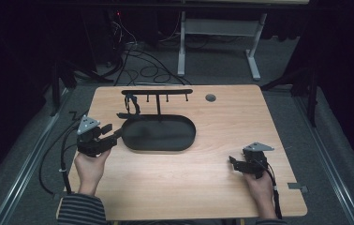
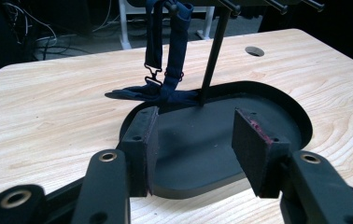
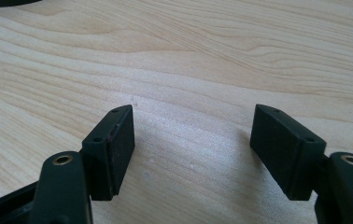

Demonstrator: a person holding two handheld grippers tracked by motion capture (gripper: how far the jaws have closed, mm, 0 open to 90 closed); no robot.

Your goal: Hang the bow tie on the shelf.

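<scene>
High view: the left hand-held gripper (image 1: 112, 136) sits at the black oval base (image 1: 158, 135) of a peg rack on the table (image 1: 212, 168); the right hand-held gripper (image 1: 235, 163) rests well apart.

Left gripper view: jaws wide, empty; a dark blue strap (image 2: 167, 70) hangs from a peg, its clasp indistinct.

Right gripper view: jaws wide over bare wood; base cut off.

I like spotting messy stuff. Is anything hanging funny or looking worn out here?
Yes. The dark blue fabric strap hangs from one peg of the black metal hook stand, its end crumpled on the light wooden table. The left gripper has reddish scuffs on one pad.
</scene>
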